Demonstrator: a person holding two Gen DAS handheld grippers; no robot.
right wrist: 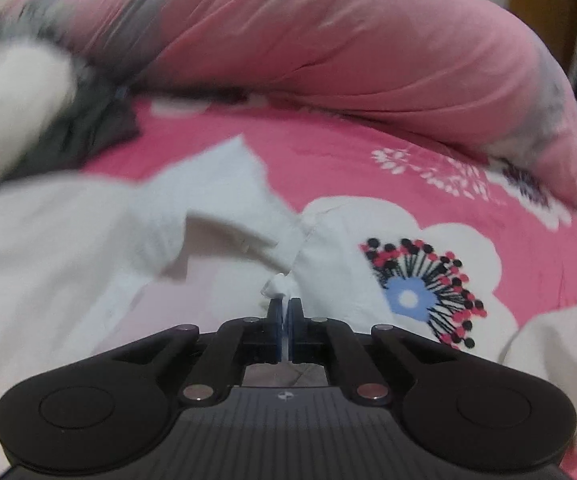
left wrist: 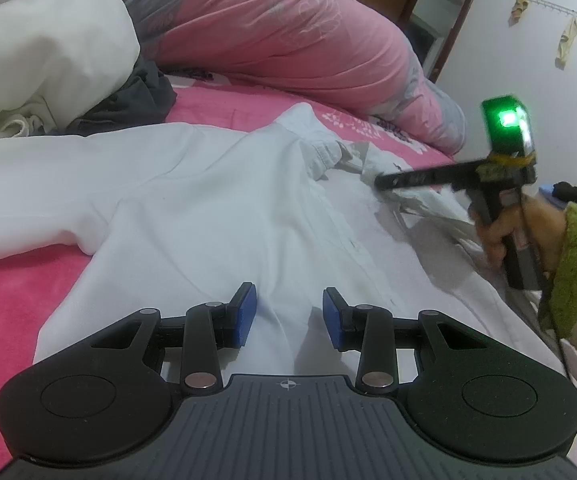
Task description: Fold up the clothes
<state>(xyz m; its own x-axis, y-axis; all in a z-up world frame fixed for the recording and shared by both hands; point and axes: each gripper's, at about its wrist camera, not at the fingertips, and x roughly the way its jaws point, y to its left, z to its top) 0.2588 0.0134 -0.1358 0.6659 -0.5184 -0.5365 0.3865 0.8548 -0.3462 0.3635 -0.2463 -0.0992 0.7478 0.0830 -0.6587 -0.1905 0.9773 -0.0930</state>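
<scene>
1. The left gripper hovers just above the lower body of one white shirt; its jaws stand wide apart and grip nothing.
2. The right gripper has its jaws closed on a bunched edge of the white shirt, near its collar.
3. The person's right hand, in a green fuzzy sleeve, holds that gripper's handle to the right of the shirt.
4. The shirt lies spread flat on the bed, over a pink flowered sheet.
5. Beyond the shirt lie one dark garment and one cream bundle.
6. Farthest from the shirt is one pink quilt.
</scene>
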